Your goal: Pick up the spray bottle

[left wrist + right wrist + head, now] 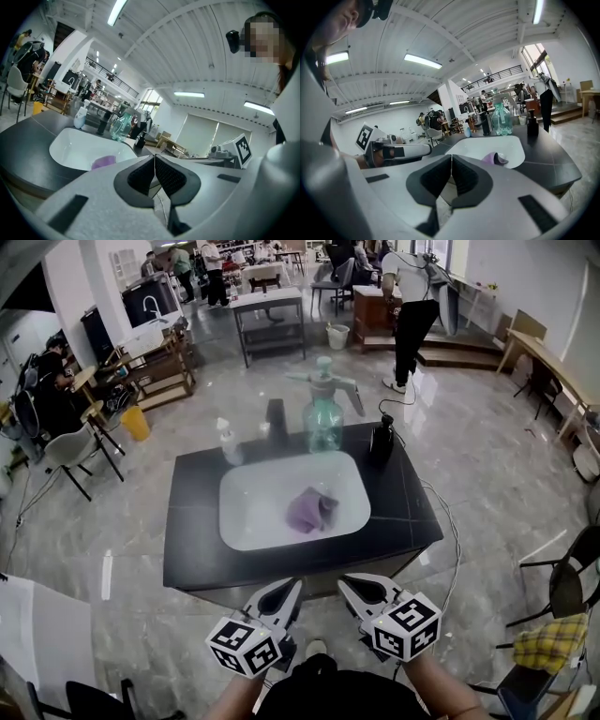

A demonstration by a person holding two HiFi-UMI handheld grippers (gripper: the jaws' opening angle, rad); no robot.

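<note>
White left gripper (291, 587) and right gripper (349, 585), jaws together on nothing, hover before the black table (192, 549); past its white basin (251, 514) holding a purple cloth (311, 510), the green spray bottle (323, 416) stands upright at the far edge.

Head view: high, steeply down on tabletop (197, 521). Gripper views: low at near edge, facing across; all share white basin (244, 512), spray bottle (323, 413).
</note>
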